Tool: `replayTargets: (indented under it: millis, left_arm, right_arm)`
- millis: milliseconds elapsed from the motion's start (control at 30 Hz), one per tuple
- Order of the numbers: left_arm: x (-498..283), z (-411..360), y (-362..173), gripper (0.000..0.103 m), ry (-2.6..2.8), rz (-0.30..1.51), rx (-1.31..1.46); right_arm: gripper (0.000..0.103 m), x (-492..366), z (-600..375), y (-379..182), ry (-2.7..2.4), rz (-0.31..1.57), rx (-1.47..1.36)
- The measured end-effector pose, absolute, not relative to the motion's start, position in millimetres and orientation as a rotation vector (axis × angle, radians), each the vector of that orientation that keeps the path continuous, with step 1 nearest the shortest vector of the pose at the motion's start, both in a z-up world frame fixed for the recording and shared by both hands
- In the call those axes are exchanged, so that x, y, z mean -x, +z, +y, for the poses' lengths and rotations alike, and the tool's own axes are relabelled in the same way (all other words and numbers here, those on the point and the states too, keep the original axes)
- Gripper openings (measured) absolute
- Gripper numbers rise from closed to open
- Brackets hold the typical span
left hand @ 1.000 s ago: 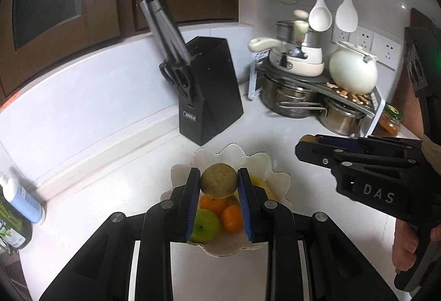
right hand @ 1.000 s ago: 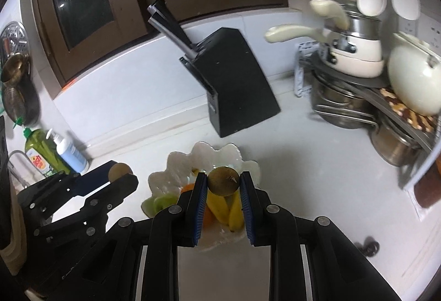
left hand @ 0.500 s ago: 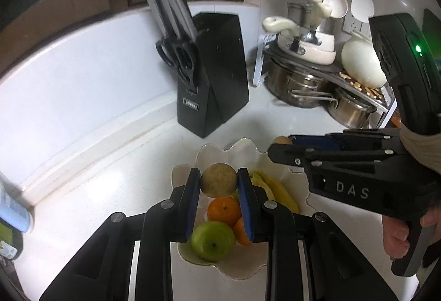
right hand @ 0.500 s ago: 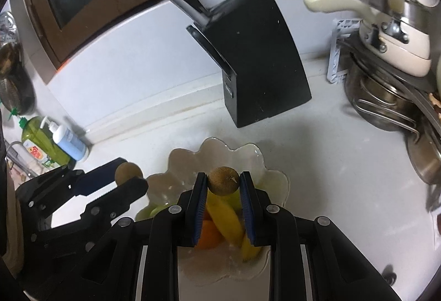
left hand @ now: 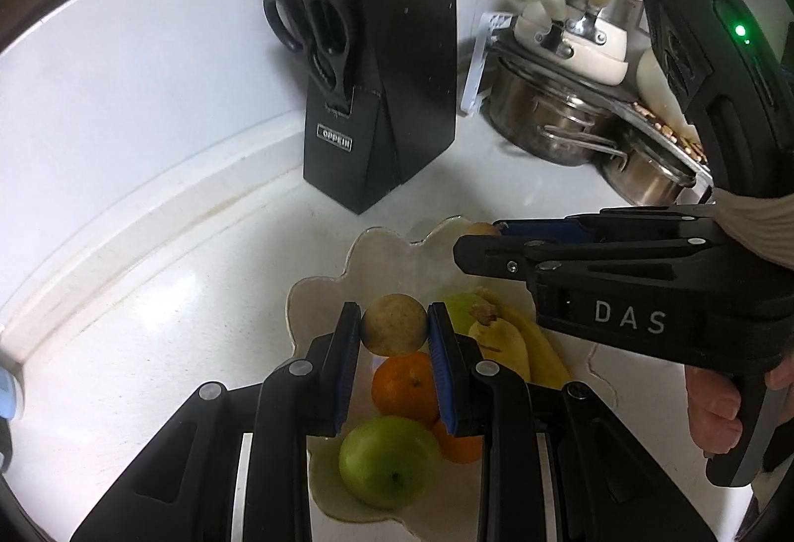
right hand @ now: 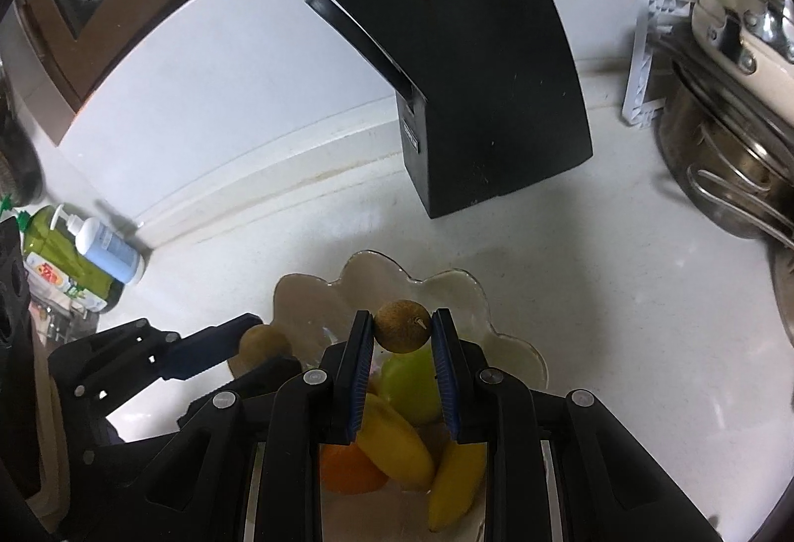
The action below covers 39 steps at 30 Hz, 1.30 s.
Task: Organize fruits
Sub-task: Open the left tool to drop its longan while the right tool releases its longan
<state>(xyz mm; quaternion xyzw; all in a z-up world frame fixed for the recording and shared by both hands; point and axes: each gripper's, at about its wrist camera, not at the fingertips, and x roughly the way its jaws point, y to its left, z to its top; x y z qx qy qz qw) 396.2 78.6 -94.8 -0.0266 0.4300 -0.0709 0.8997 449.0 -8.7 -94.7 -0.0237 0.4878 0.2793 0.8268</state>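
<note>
A scalloped glass fruit bowl [left hand: 377, 244] [right hand: 307, 294] sits on the white counter. It holds a green apple [left hand: 389, 460], oranges [left hand: 404, 383], bananas [left hand: 521, 343] [right hand: 397, 442] and a second green fruit [right hand: 414, 378]. My left gripper [left hand: 394, 323] is shut on a small brown round fruit [left hand: 394, 324], just above the bowl's left side. My right gripper [right hand: 402, 326] is shut on another small brown fruit [right hand: 403, 326], over the bowl's far part. Each gripper appears from the side in the other's view, with its fruit at the tip [left hand: 481, 228] [right hand: 260, 341].
A black knife block [left hand: 382, 95] [right hand: 476, 60] with scissors [left hand: 317, 31] stands just behind the bowl. Steel pots [left hand: 556, 120] [right hand: 729, 174] and cream cookware fill a rack at the right. Soap bottles [right hand: 99, 244] stand at the left by the wall. A hand [left hand: 714, 408] grips the right tool.
Both grippers have come down and forward over the bowl, each still clamped on its brown fruit. The bowl and knife block look larger and closer. The right gripper has moved in beside the left.
</note>
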Motion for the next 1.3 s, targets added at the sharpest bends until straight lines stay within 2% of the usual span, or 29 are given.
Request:
replayTargets:
  millis: [267,333,400,533,867,967,1233,1300]
  left_arm:
    - [-408,77,-110,0.03,-0.14,0.945,0.047]
    - [-409,78,-111,0.04,-0.126,0.951,0.046]
    - [-408,79,-110,0.044,-0.122,0.948,0.047]
    - [-400,79,-103,0.056,-0.084,0.918,0.031]
    - [-369,77,-65,0.059,0.01,0.819,-0.019]
    - [-360,71,-52,0.061,0.012,0.79,-0.024]
    - [-341,46,-28,0.073,0.017,0.713,-0.073]
    - [-338,39,-24,0.074,0.003,0.701,-0.075]
  right_arm:
    - [0.026,-458,-9,-105,0.589,1.06,0.035]
    - [0.026,-459,-10,-106,0.584,1.063,0.038]
    - [0.03,-459,-10,-106,0.582,1.07,0.039]
    - [0.03,-457,-12,-103,0.565,1.064,0.038]
    - [0.031,-423,-34,-68,0.451,0.922,0.063]
    - [0.037,-412,-44,-58,0.432,0.885,0.057]
    - [0.037,-379,-75,-33,0.348,0.802,0.041]
    - [0.046,-370,-84,-28,0.316,0.789,0.035]
